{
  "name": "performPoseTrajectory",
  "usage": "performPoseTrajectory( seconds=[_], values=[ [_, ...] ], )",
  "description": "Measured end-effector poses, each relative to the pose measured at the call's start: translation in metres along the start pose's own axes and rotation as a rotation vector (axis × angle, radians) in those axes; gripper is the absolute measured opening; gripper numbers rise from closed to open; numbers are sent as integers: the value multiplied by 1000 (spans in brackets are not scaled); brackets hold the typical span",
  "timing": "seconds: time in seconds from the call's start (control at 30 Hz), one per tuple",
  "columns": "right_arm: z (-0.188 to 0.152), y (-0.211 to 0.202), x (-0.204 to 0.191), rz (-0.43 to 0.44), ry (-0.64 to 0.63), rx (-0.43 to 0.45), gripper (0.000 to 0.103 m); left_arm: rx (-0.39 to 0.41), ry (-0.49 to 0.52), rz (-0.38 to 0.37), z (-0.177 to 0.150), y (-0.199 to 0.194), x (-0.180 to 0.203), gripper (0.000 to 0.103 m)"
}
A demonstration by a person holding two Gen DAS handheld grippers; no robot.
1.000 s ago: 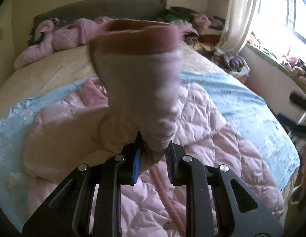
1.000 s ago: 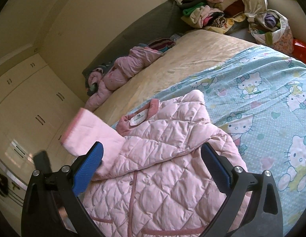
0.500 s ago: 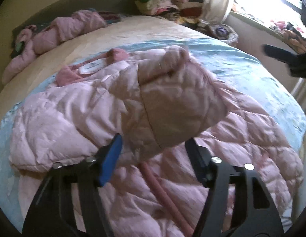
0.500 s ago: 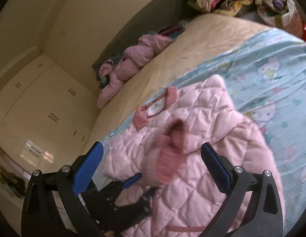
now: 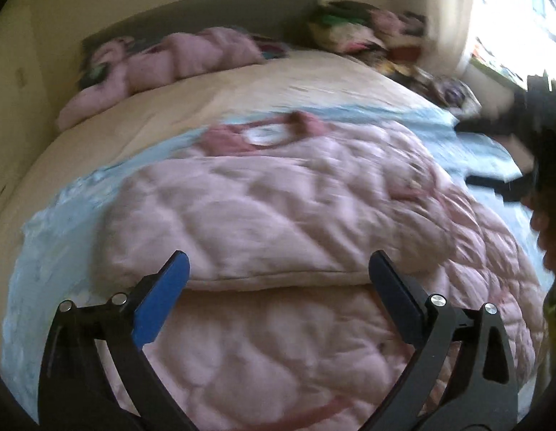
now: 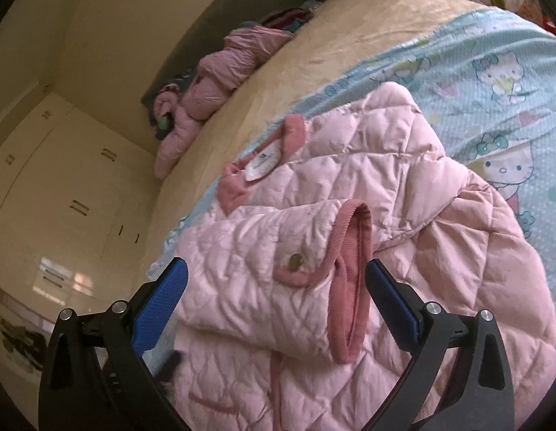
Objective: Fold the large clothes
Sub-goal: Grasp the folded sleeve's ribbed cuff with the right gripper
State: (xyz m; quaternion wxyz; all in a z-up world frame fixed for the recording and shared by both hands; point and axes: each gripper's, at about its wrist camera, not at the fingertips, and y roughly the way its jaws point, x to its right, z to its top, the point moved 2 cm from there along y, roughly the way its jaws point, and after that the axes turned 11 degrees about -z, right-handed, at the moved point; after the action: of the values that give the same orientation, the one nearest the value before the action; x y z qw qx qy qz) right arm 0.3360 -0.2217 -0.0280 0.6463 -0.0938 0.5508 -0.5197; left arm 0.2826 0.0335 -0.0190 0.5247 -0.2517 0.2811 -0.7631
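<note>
A pink quilted jacket (image 5: 278,215) lies on the bed, collar and white label (image 5: 263,134) at the far side. One sleeve (image 6: 263,273) is folded across its front, with the darker pink cuff (image 6: 350,287) lying near the middle in the right wrist view. My left gripper (image 5: 278,287) is open and empty, just above the near edge of the folded sleeve. My right gripper (image 6: 276,287) is open and empty, hovering over the sleeve and cuff. The right gripper also shows as a dark blurred shape at the right edge of the left wrist view (image 5: 511,151).
The jacket rests on a light blue Hello Kitty sheet (image 6: 493,82) over a beige bedspread (image 5: 206,107). Another pink padded garment (image 5: 170,61) lies by the dark headboard. A heap of clothes (image 5: 367,32) sits at the far right corner. Cream wardrobes (image 6: 62,186) stand left.
My left gripper carried the sleeve across the jacket, opened and let it go. The sleeve now lies flat on the front. The right gripper stayed open and moved in over the cuff.
</note>
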Motion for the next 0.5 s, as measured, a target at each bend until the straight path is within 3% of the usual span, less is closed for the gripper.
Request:
performPoseTrajectory(
  seconds=[0.2,0.3,0.5],
  values=[
    [4,36,6,-59,12,-17,64,73,-200,62,-9,-36,-68,93],
    [5,52,9,-70,17,-18,52,93,-230,136,-16,-48,-87,93],
    [-2,72,11,-83,-23,4,12,118,-273,145,-28,-62,-103,93]
  ],
)
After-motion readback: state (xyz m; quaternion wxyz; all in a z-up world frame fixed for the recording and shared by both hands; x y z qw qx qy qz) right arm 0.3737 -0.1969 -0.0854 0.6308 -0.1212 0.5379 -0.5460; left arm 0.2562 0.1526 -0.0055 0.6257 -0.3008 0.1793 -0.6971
